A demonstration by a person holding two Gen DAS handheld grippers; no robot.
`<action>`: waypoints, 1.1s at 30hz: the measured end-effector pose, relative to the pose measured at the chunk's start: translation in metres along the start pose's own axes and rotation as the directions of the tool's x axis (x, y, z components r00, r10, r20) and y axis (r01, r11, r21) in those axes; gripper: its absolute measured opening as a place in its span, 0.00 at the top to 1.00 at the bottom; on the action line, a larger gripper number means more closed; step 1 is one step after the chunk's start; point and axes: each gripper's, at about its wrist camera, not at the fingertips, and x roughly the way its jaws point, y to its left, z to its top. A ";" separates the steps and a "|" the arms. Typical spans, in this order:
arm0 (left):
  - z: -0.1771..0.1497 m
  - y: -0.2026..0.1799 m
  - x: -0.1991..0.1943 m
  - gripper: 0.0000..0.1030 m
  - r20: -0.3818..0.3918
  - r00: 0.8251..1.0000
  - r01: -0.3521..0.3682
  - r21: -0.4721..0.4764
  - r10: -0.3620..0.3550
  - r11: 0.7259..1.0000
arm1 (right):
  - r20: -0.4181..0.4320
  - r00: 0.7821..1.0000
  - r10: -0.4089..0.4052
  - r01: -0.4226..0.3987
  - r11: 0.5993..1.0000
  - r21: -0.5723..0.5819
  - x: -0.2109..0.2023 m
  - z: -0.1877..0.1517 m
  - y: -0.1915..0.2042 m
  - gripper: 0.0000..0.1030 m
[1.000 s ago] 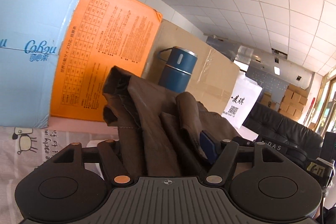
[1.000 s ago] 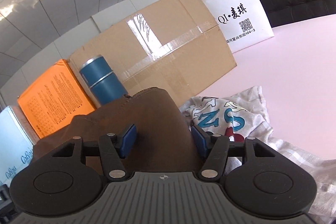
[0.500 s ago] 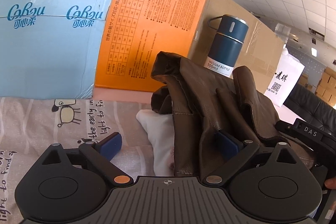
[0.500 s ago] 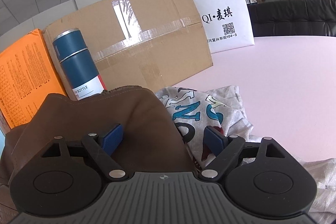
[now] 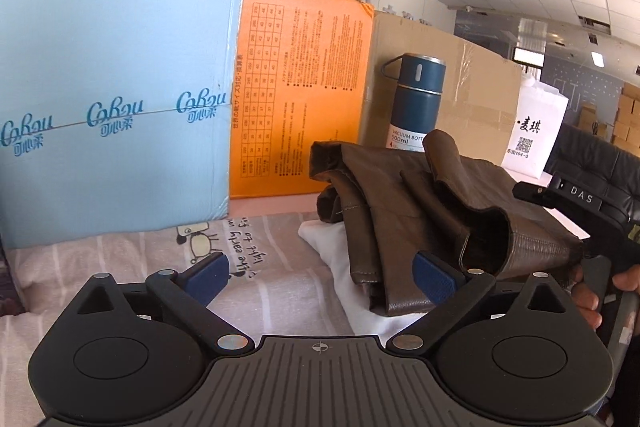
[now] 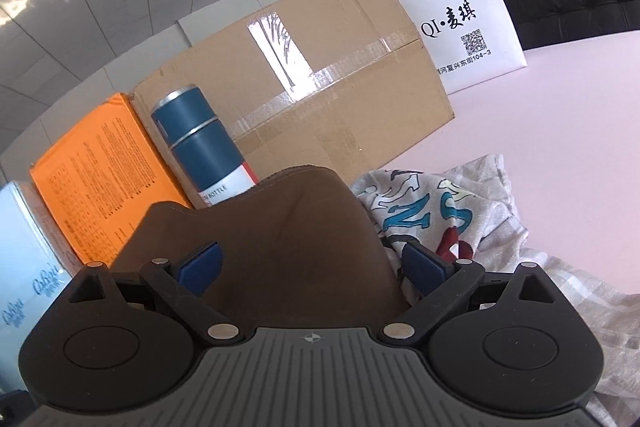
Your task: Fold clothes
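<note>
While the left gripper (image 5: pixel 320 277) hangs wide open over the striped cloth (image 5: pixel 256 275) and the right gripper (image 6: pixel 316 267) also spreads open around the brown garment (image 5: pixel 432 211), that loosely folded bundle (perched on a white shirt (image 5: pixel 360 311)) could slump and unfold.

Bottle (image 5: pixel 416 107) – "500ml"; bag (image 6: pixel 460 23) – "QI", "104-3"

Vacuum bottle (image 5: pixel 416 107) base hidden behind brown garment (image 5: pixel 420 211). Blue box (image 5: pixel 112 107) cut off at frame's left edge. White cloth (image 5: pixel 344 267) mostly covered by the garment.
</note>
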 end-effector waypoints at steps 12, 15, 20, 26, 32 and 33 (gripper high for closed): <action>-0.008 0.028 -0.081 0.00 0.047 0.999 0.009 0.022 -0.010 1.000 | 0.112 0.987 -0.117 0.099 0.983 0.155 -0.072 0.001 0.018 0.06; -0.007 0.033 -0.091 0.00 0.053 0.998 0.028 0.016 -0.029 0.999 | 0.141 0.974 -0.175 0.148 0.973 0.178 -0.093 0.001 0.026 0.00; -0.002 0.030 -0.107 0.00 0.078 0.993 0.082 0.022 -0.084 0.996 | 0.116 0.982 -0.147 0.135 0.985 0.107 -0.150 0.010 0.066 0.00; 0.003 0.025 -0.119 0.00 0.122 0.975 0.184 0.028 -0.186 0.983 | 0.134 0.988 -0.076 0.086 0.994 -0.073 -0.237 0.033 0.132 0.00; 0.001 0.033 -0.129 0.00 0.132 0.951 0.280 0.026 -0.281 0.960 | 0.198 0.974 -0.113 0.142 0.980 -0.138 -0.277 0.014 0.170 0.00; 0.001 0.035 -0.131 0.00 0.134 0.946 0.295 0.026 -0.296 0.955 | 0.205 0.971 -0.121 0.150 0.980 -0.128 -0.280 0.008 0.172 0.00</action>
